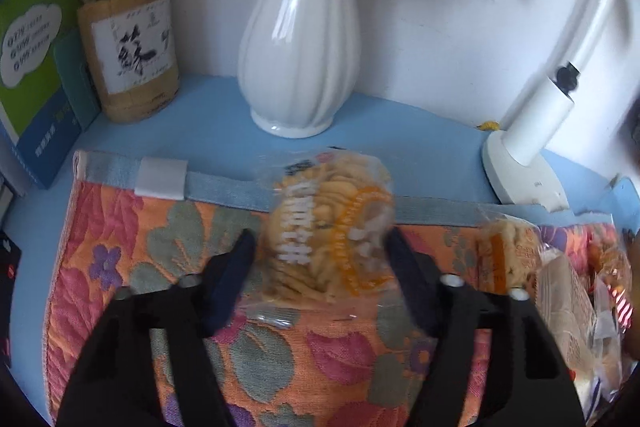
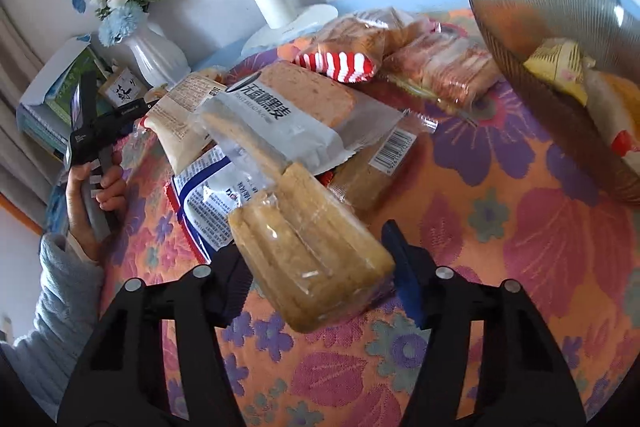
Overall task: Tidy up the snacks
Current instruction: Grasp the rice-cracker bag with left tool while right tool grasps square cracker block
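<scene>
A woven floral cloth in orange, pink and purple (image 2: 520, 247) covers the table, its weave coarse and matt, with a pale blue fabric hem. The ribbed white ceramic vase (image 1: 298, 39) is glazed and glossy, catching bright highlights. The clear plastic wrapper of round biscuits (image 1: 328, 231) is thin, shiny and crinkled, as is the clear film around the brown sliced cake (image 2: 308, 259). The ribbed smoky translucent bowl (image 2: 560, 27) looks like fine-grooved glass or plastic. The white lamp base (image 1: 520, 179) is smooth matt plastic.

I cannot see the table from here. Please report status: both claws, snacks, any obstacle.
Left claw shut on cracker packet. Right claw shut on bread packet. Bowl holds some snacks; snack pile beside it, path open.
</scene>
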A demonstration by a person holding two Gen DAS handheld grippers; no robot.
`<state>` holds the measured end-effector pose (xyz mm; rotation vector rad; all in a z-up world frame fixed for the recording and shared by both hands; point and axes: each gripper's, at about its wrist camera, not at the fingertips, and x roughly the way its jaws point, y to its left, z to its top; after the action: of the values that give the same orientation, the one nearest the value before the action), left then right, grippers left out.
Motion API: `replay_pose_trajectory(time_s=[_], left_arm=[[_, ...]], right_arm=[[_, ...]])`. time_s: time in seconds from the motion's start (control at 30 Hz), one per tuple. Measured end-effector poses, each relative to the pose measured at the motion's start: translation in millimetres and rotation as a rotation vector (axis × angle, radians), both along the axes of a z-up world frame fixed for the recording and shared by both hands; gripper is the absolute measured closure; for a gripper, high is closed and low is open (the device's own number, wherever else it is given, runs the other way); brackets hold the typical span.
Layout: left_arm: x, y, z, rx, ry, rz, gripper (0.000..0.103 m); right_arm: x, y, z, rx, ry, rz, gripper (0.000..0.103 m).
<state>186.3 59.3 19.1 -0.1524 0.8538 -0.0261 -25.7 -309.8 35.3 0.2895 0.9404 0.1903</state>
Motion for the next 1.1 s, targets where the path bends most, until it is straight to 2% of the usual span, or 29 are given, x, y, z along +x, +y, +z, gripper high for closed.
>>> replay_pose_trajectory(time_s=[0.03, 0.13, 0.23, 0.33, 0.4, 0.47, 0.53, 0.63, 0.67, 0.7, 0.73, 0.8, 0.93, 1.0, 1.1], left_arm=[[-2.1, -3.2, 1.8, 0.03, -0.013, 0.003, 0.049], [-8.4, -11.3, 7.1, 0.093, -0.053, 0.003, 0.052], [-14.1, -12.8, 14.3, 0.131, -0.042, 0.01, 0.052], [-32.6, -6.7, 34.1, 0.058, -0.018, -0.024, 0.052], [-56.3, -4.3, 47.9, 0.018, -0.031, -0.058, 0.052], [-84.9, -6.8, 57.9, -0.01, -0.052, -0.105, 0.052], [-112.3, -10.9, 63.5, -0.012, -0.07, -0.145, 0.052], [-158.2, -24.2, 60.5, -0.013, -0.072, -0.235, 0.052], [-167.0, -29.1, 58.1, -0.013, -0.068, -0.261, 0.052], [-177.2, -34.4, 55.5, -0.015, -0.064, -0.287, 0.052], [-189.5, -40.8, 51.1, -0.02, -0.054, -0.324, 0.052], [-204.5, -49.8, 42.8, -0.024, -0.023, -0.367, 0.052], [-226.0, -61.0, 20.4, -0.034, 0.037, -0.41, 0.052], [-232.9, -67.2, 9.5, -0.024, 0.066, -0.431, 0.051], [-239.5, -68.0, 4.9, -0.013, 0.063, -0.439, 0.047]], right_arm=[[-1.7, 2.3, 1.0, 0.0, -0.009, -0.002, 0.044], [-13.9, 1.3, 8.5, 0.055, -0.018, 0.008, 0.056], [-26.7, -1.7, 17.6, 0.08, 0.026, 0.038, 0.058], [-35.4, -10.4, 16.9, 0.115, 0.106, 0.054, 0.058], [-38.1, -24.8, 6.3, 0.249, 0.17, 0.076, 0.058], [-36.0, -35.9, -5.7, 0.326, 0.226, 0.076, 0.057], [-28.9, -37.5, -11.7, 0.265, 0.26, 0.071, 0.057], [-19.4, -36.5, -7.9, 0.232, 0.245, 0.077, 0.057], [-17.5, -36.0, -2.0, 0.202, 0.213, 0.067, 0.05], [-16.4, -36.6, 6.0, 0.161, 0.166, 0.045, 0.028], [-17.5, -39.6, 14.1, 0.108, 0.117, 0.0, 0.021], [-19.4, -43.2, 21.4, 0.059, 0.076, -0.059, 0.025], [-50.8, -57.9, 28.6, 0.081, 0.027, -0.151, 0.026], [-68.4, -59.6, 22.3, 0.08, 0.046, -0.218, 0.026], [-81.5, -55.9, 8.4, 0.148, 0.087, -0.217, 0.026]])
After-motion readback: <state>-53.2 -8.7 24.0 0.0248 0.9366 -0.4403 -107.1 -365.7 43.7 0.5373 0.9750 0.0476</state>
